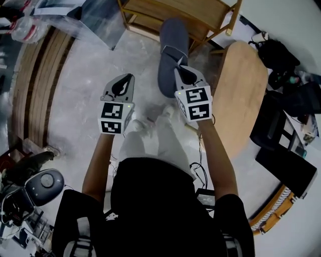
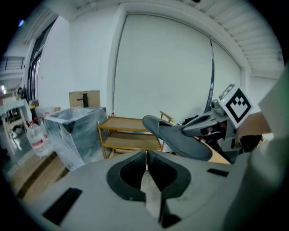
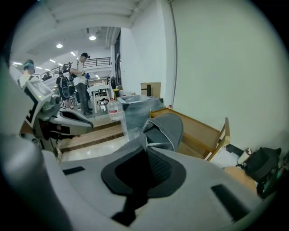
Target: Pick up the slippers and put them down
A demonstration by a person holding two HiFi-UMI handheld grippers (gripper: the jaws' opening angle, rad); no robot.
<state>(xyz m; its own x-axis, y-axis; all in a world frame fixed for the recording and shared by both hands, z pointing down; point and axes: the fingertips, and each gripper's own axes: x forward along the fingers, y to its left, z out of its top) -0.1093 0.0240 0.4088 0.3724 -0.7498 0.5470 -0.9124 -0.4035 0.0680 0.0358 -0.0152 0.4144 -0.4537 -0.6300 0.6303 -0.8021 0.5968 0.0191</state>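
Just now the right hand-held gripper [image 1: 183, 70] has its jaws pinched almost together on the edge of a grey slipper [image 1: 170, 55]. The slipper sticks straight out ahead of those jaws, held clear of the floor [image 1: 75, 100], and its far end reaches toward the wooden shelf [image 1: 170, 12] beyond. Level with it on its left, and apart from the slipper, the left hand-held gripper [image 1: 129, 76] has its jaws closed together with nothing between them.

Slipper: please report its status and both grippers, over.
Left gripper shut, empty. Right gripper shut on grey slipper, held in the air. Wooden shelf just beyond, round table at its right.
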